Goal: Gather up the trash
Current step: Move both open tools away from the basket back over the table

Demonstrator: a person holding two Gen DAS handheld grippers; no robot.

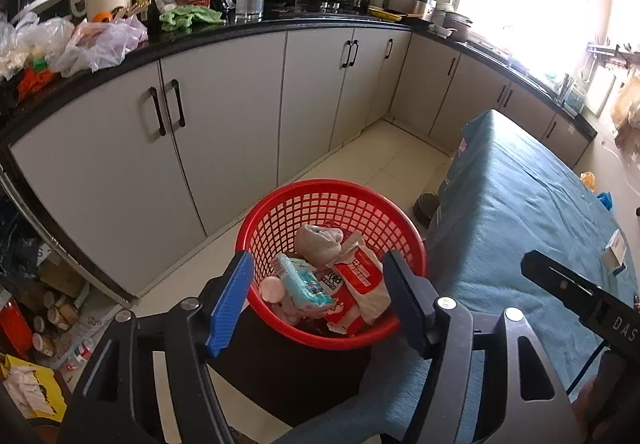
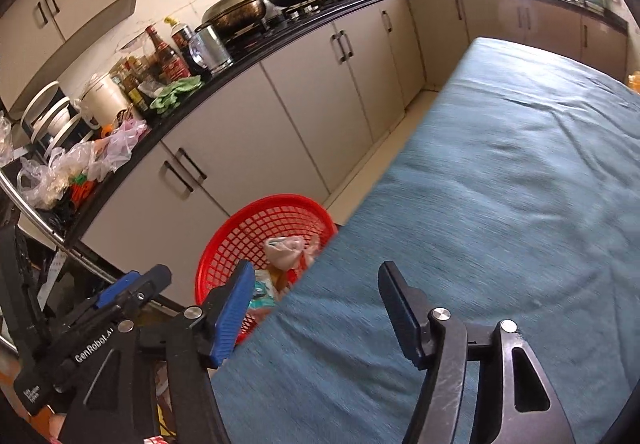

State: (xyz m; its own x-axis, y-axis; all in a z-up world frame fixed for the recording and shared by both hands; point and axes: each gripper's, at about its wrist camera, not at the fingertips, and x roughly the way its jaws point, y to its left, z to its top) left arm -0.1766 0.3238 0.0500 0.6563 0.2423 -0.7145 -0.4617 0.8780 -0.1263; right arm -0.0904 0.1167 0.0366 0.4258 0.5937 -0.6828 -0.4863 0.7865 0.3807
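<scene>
A red mesh basket stands on a dark stool beside the blue-clothed table. Inside it lie crumpled paper, red-and-white packets and a teal packet. My left gripper hovers open over the basket with nothing between its fingers. My right gripper is open above the table's near left edge and holds nothing. In the right wrist view the basket shows to the left of the table, with the left gripper beside it. A small white box lies on the cloth at far right.
Grey cabinets under a black counter crowded with bottles, plastic bags and pans run along the left and back. Tiled floor lies between cabinets and table. Clutter and cans sit on the floor at lower left.
</scene>
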